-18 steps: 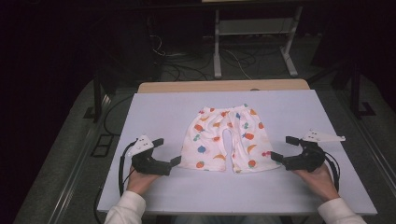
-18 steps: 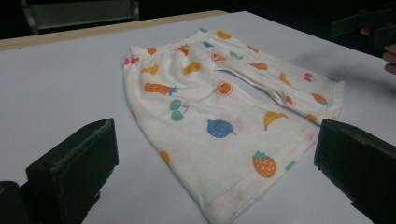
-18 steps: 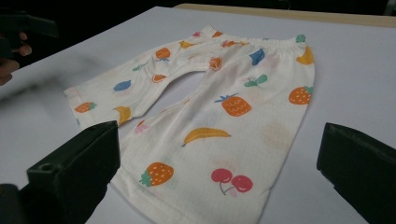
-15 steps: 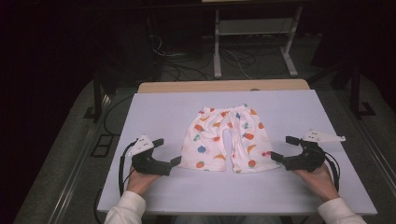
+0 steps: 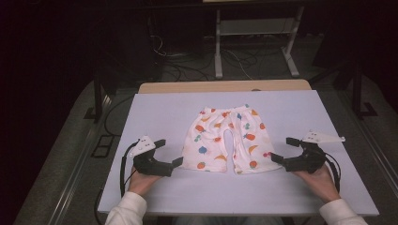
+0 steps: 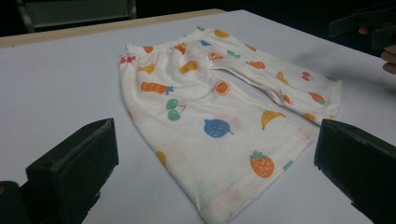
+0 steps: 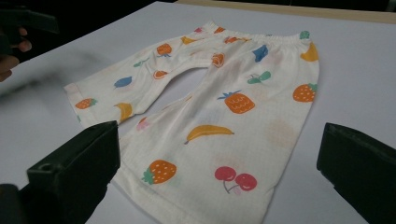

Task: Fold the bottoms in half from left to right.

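A pair of small white shorts (image 5: 209, 140) printed with fruit lies flat in the middle of the pale table (image 5: 164, 112), waistband at the far side and leg hems toward me. My left gripper (image 5: 170, 152) rests on the table just left of the left leg hem, open, nothing between its jaws. My right gripper (image 5: 281, 148) sits just right of the right leg hem, open and apart from the cloth. In the left gripper view the shorts (image 6: 205, 112) lie ahead between the wide jaws. The right gripper view shows the shorts (image 7: 224, 102) the same way.
A wooden strip (image 5: 220, 86) runs along the table's far edge. Behind it on the dark floor stand a metal frame (image 5: 253, 47) and loose cables (image 5: 187, 70). Bare table surface lies on all sides of the shorts.
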